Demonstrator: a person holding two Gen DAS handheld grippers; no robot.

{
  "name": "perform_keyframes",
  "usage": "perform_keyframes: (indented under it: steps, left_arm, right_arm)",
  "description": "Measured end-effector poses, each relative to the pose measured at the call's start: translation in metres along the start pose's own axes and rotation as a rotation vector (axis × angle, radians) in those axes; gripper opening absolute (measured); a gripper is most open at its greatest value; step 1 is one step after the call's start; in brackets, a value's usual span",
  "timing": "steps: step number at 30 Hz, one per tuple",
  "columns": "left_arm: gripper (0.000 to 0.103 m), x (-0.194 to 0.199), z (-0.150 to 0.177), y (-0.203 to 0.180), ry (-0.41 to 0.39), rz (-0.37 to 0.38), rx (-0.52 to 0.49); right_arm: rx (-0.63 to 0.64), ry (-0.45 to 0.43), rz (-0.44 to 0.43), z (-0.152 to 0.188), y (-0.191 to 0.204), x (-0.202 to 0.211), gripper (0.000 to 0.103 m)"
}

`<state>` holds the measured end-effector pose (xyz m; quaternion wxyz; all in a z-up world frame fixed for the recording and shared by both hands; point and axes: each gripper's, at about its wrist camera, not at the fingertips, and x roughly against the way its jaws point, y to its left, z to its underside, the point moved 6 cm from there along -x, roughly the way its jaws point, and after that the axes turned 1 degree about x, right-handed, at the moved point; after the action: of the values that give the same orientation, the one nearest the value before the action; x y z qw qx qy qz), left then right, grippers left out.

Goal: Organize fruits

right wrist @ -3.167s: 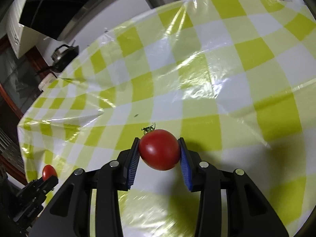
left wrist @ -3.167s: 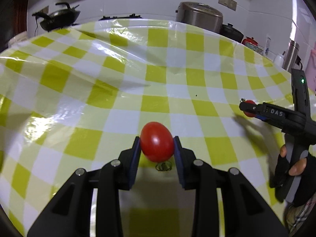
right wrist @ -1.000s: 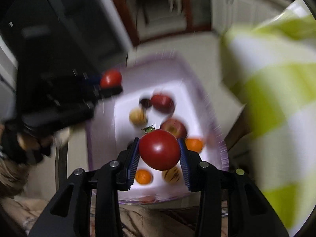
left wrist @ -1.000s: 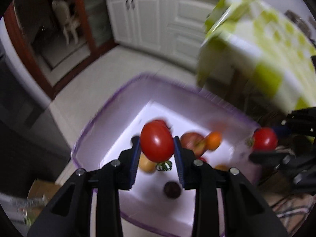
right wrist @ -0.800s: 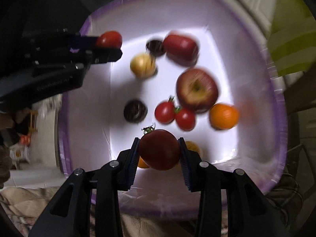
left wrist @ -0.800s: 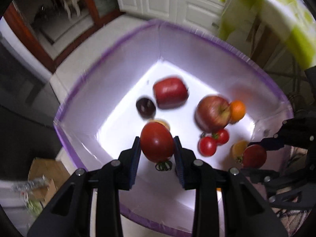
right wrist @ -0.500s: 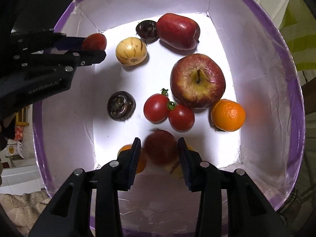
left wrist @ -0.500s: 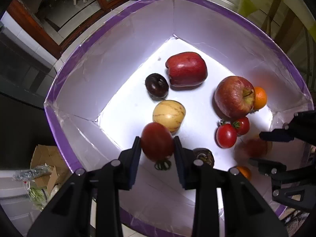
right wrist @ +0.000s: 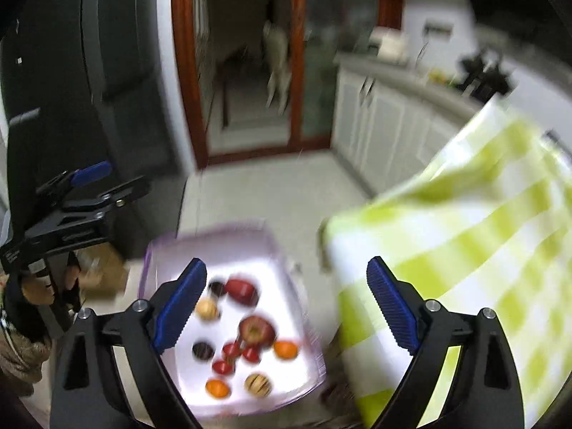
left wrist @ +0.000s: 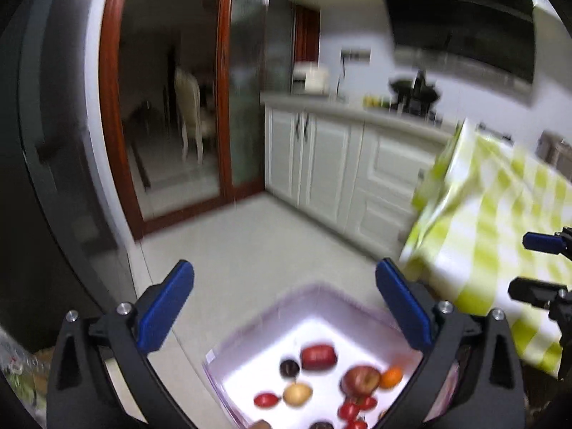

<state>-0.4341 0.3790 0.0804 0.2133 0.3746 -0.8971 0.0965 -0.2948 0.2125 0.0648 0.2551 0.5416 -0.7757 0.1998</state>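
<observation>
Hovering over the bin [right wrist: 228, 239] on the floor, left gripper [left wrist: 284, 307] and right gripper [right wrist: 286, 300] both spread wide, empty. Fruits [right wrist: 255, 329] lie in the bin. Drop step looks done; next, probably swing to the surface [right wrist: 464, 236] for more.

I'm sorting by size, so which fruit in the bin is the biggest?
The round red apple in the middle of the purple-rimmed bin, stem dimple facing up; it dwarfs the small tomatoes and the orange touching it.
</observation>
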Motion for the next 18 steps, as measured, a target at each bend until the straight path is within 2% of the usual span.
perform_keyframes:
  steps: [1,3,5,7,10,11,14,16,18]
  left_arm:
    - [0.102,0.008,-0.008,-0.001,-0.011,-0.009,-0.008]
    - [0.102,0.024,-0.021,-0.004,-0.012,-0.062,-0.009]
    - [0.102,0.032,-0.018,-0.006,0.021,-0.149,-0.002]
    - [0.102,0.033,-0.008,-0.007,0.059,-0.187,-0.003]
    - [0.102,0.014,0.025,-0.012,0.218,-0.134,0.044]
    - [0.102,0.004,0.043,-0.015,0.306,-0.111,0.079]
    - [0.102,-0.01,0.083,-0.018,0.465,-0.135,0.097]
    - [0.102,-0.015,0.106,-0.019,0.543,-0.162,0.089]
    - [0.102,-0.015,0.12,-0.017,0.574,-0.181,0.086]
  right_arm:
    - [-0.003,-0.033,0.017,-0.01,-0.002,0.016,0.089]
    - [-0.048,-0.04,0.011,-0.019,-0.008,0.028,0.089]
    - [-0.132,0.015,-0.042,-0.018,-0.009,0.026,0.089]
    - [-0.201,0.092,-0.063,-0.007,-0.007,0.016,0.089]
    - [-0.262,0.304,-0.043,0.034,0.009,-0.025,0.089]
    - [-0.257,0.341,-0.035,0.045,0.014,-0.036,0.089]
    - [-0.228,0.496,-0.022,0.085,0.028,-0.067,0.089]
    - [-0.214,0.565,-0.014,0.104,0.036,-0.078,0.089]
    - [-0.152,0.604,0.029,0.119,0.042,-0.085,0.089]
